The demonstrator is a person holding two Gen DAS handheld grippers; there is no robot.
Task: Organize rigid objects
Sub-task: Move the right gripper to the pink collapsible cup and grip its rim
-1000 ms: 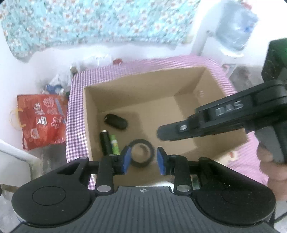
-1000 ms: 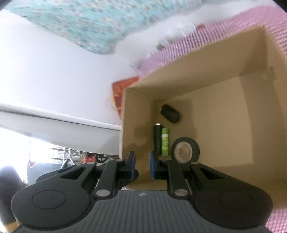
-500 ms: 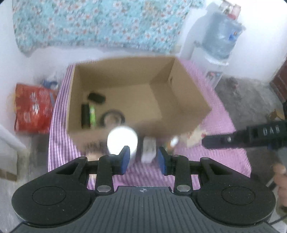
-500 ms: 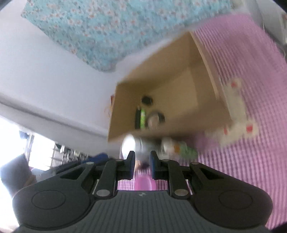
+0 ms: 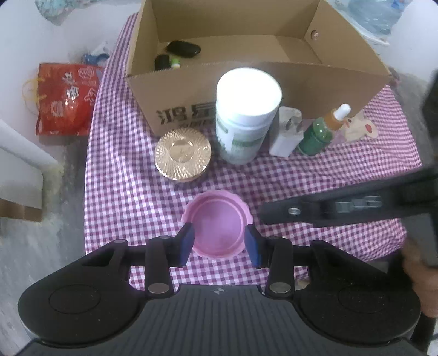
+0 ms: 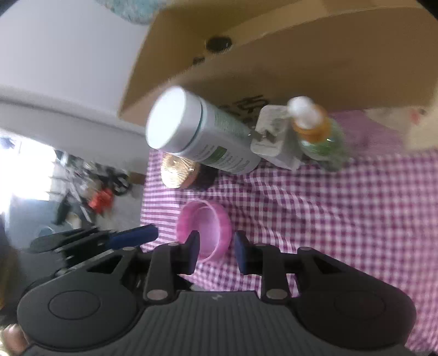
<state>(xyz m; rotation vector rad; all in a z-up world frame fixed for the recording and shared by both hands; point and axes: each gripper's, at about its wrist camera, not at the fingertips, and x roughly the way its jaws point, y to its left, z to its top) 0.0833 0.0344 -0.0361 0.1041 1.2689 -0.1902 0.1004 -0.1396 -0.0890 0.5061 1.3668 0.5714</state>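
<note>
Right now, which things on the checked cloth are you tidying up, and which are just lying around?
For the tidying:
- pink lid, between the open left gripper fingers
- gold-lidded jar
- white bottle
- white plug
- green dropper bottle
- cardboard box, already holding some dark things

Just lying about:
- red bag on the floor
- water jug behind the box

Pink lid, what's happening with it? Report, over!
Left gripper open, jaws either side of pink lid. Right gripper open, empty. Lid on tablecloth, unblocked.
</note>
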